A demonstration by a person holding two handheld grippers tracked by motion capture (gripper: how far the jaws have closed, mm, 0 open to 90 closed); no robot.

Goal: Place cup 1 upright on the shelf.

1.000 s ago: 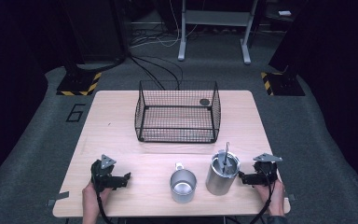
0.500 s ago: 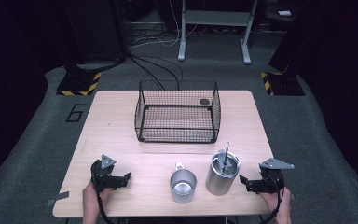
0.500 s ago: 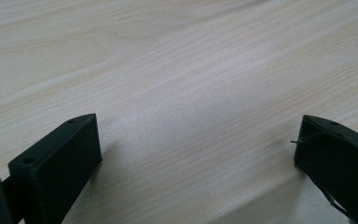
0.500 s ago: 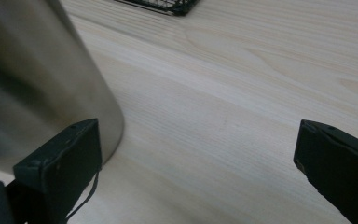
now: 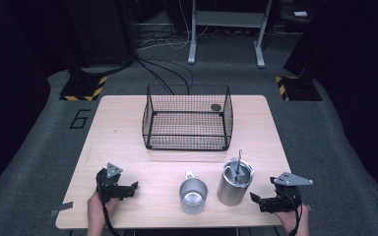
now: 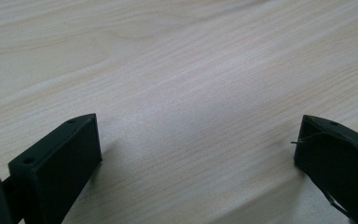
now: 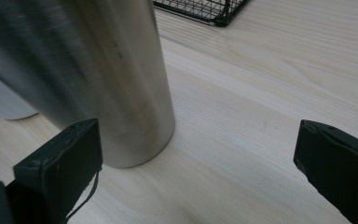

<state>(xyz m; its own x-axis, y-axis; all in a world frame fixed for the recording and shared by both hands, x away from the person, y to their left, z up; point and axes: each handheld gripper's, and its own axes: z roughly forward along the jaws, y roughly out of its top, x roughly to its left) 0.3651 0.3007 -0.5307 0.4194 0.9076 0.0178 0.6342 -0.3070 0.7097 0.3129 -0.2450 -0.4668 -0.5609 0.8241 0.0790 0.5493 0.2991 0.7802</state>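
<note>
Steel canister [image 5: 235,182] stands just beside the spread right tongs [image 5: 256,201]; left tongs [image 5: 132,188] spread over bare table [image 5: 128,147].

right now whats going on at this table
A person sits at the table with tongs in each hand, both open and holding nothing. The right tongs point at the tall steel cup, which has a rod standing in it, and are close beside it but not touching. The left tongs rest over bare wood. A shorter mug stands next to the cup, with a wire basket behind.
</note>
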